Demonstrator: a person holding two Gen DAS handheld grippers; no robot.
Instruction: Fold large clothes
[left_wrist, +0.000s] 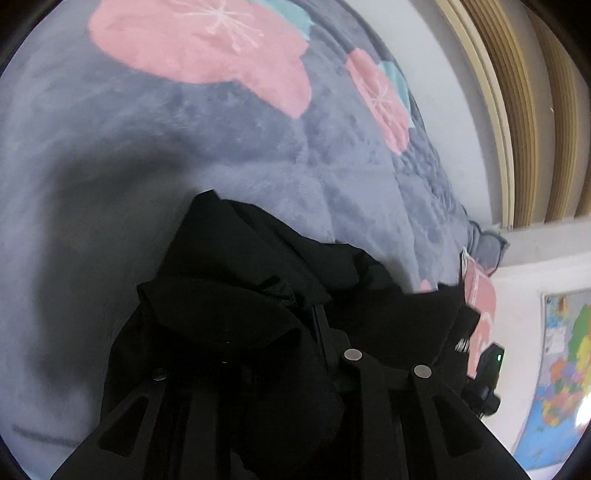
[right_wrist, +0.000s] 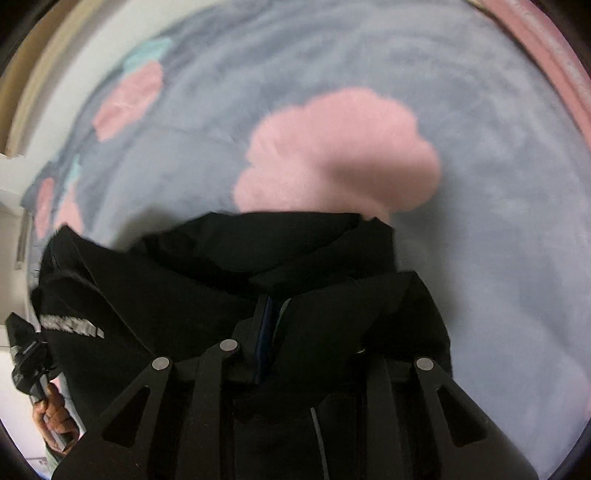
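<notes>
Both claw tips (left_wrist: 317, 314) under black garment (right_wrist: 207, 273)

No text can be read. A white printed strip (right_wrist: 72, 325) on the black garment (right_wrist: 229, 266) is blurred, and the wall map (left_wrist: 561, 369) shows no legible lettering.

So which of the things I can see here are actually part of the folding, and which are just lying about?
Part of the job:
- black garment, bunched over both claws
- left claw
- right claw, shut on the fabric
- grey flowered blanket, the surface beneath

Just there:
- wall map
- wooden slatted frame
</notes>
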